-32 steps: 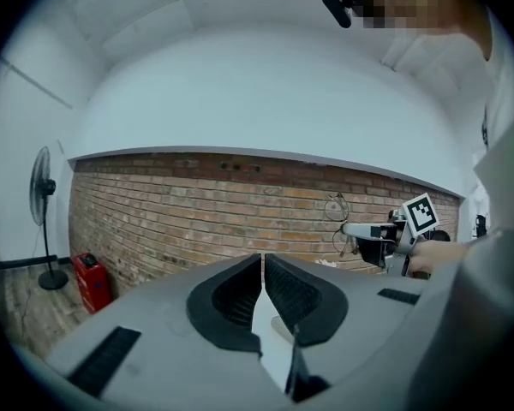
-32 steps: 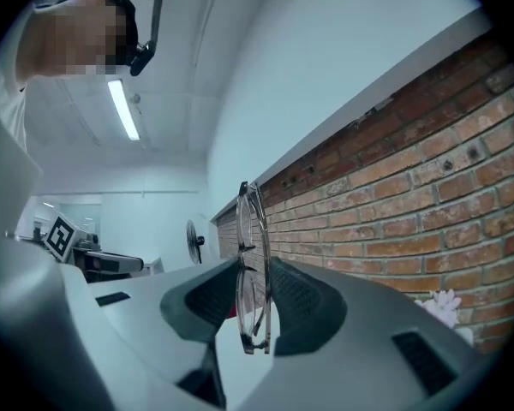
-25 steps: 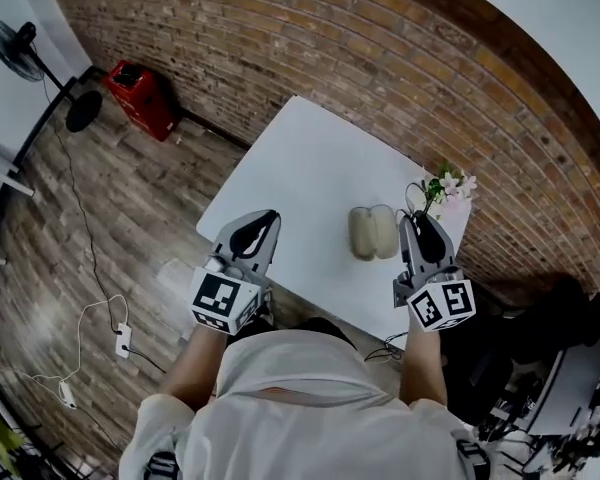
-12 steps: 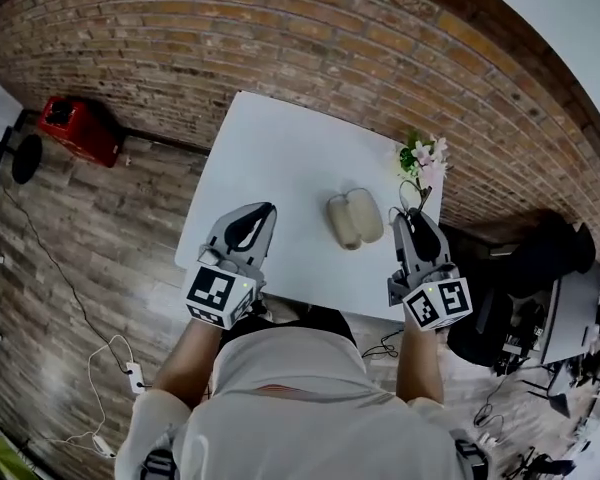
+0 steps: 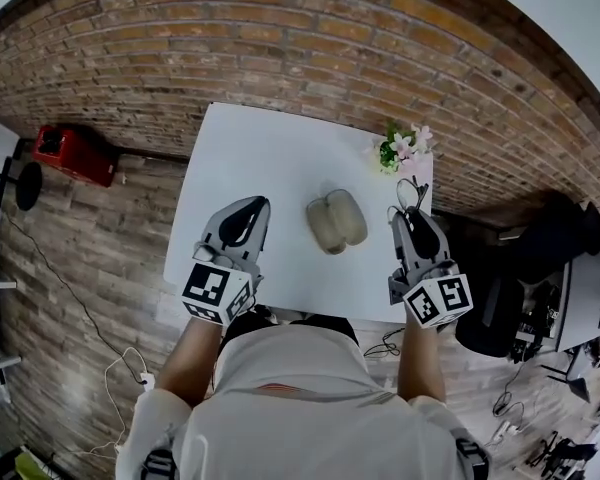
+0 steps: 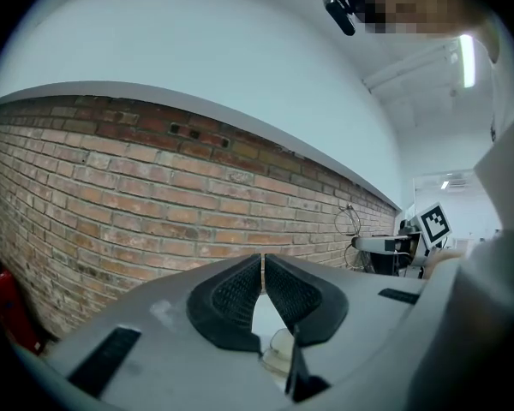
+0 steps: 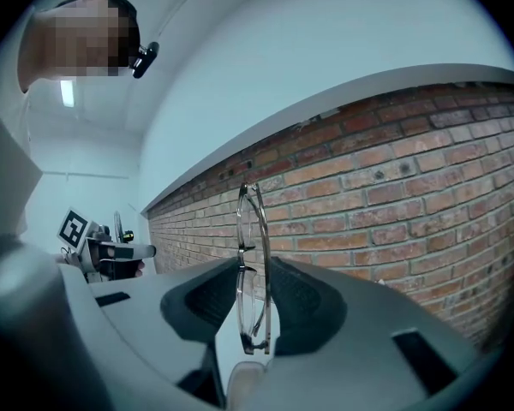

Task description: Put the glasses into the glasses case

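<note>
While my right tool [image 5: 410, 218] stays off the counter's surface, it is clenched on the glasses [image 7: 254, 259], which stand upright and edge-on between its dark pads, the thin metal frame rising above the jaw tips against the brick wall [image 5: 280, 38]. My left tool [image 5: 250, 208] is clenched on nothing, its ribbed pads meeting at the tips. Both tools point roughly level toward the wall, the left over the near left part of the white counter [image 5: 270, 158], the right at its near right edge. The glasses case [image 5: 335, 220] lies on the counter between the two tools, touching neither. It shows as two pale, rounded halves side by side, nearer the right tool than the left. A small bunch of pink and white flowers [image 5: 400, 148] stands at the counter's far right corner, beyond the held glasses. A red box [image 5: 75, 153] sits on the wooden floor [image 5: 70, 268] to the left, against the wall.
</note>
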